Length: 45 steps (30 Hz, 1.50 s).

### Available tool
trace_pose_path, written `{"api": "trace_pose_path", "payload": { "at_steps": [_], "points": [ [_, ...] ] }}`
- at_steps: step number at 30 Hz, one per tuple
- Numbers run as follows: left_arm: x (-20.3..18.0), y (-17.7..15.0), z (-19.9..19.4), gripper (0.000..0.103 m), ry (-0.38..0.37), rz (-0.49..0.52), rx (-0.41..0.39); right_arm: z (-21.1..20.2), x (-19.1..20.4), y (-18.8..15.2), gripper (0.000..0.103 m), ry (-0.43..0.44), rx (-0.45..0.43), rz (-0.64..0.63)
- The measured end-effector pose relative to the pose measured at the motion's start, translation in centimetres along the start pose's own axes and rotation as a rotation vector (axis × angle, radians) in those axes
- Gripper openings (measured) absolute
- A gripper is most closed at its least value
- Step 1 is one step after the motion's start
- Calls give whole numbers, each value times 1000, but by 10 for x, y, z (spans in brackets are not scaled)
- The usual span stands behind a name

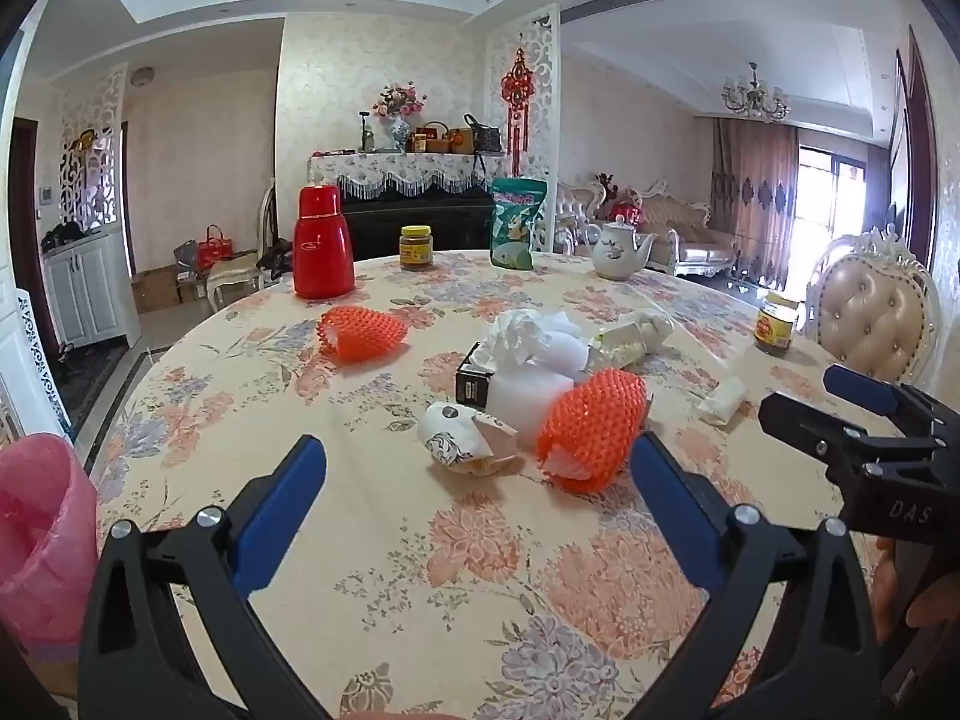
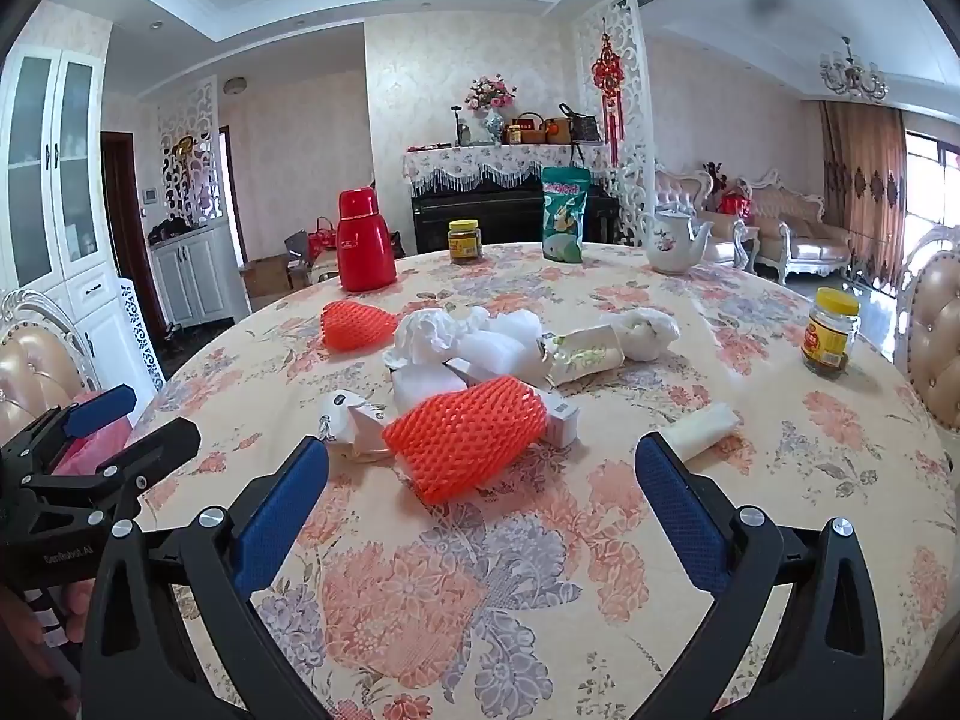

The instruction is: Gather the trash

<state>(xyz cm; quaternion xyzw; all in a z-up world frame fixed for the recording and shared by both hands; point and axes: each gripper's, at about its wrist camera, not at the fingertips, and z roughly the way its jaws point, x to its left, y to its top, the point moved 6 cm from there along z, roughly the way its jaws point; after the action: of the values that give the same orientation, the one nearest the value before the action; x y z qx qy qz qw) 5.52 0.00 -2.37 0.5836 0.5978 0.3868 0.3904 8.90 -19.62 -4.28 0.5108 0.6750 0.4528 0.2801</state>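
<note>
A heap of trash lies mid-table: a near orange foam net [image 1: 591, 429] [image 2: 471, 435], a crumpled printed paper cup [image 1: 462, 435] [image 2: 351, 417], white foam pieces [image 1: 528, 399] [image 2: 498, 345], crumpled tissue [image 1: 528, 327] [image 2: 435, 324], a small black box [image 1: 474, 381] and a rolled wrapper [image 1: 630, 339] [image 2: 600, 348]. A second orange net [image 1: 360, 333] [image 2: 354, 324] lies farther left. A white wad [image 1: 723, 399] [image 2: 705, 429] lies right. My left gripper [image 1: 477, 504] is open and empty, short of the heap. My right gripper [image 2: 480, 507] is open and empty before the near net.
A pink-lined bin [image 1: 42, 534] stands left of the table [image 1: 420, 600]. A red thermos [image 1: 321, 243], two jars [image 1: 416, 247] [image 1: 776, 324], a green pouch [image 1: 516, 222] and a white teapot [image 1: 618, 249] stand at the far side. Padded chairs [image 1: 870, 312] [image 2: 36, 372] flank the table.
</note>
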Motion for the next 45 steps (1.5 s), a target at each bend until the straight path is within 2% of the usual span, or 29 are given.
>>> {"api": "trace_pose_path", "payload": {
  "at_steps": [45],
  "points": [
    [1,-3,-2,99,0,2,5,0,-3,-3,96,41,8,34]
  ]
}}
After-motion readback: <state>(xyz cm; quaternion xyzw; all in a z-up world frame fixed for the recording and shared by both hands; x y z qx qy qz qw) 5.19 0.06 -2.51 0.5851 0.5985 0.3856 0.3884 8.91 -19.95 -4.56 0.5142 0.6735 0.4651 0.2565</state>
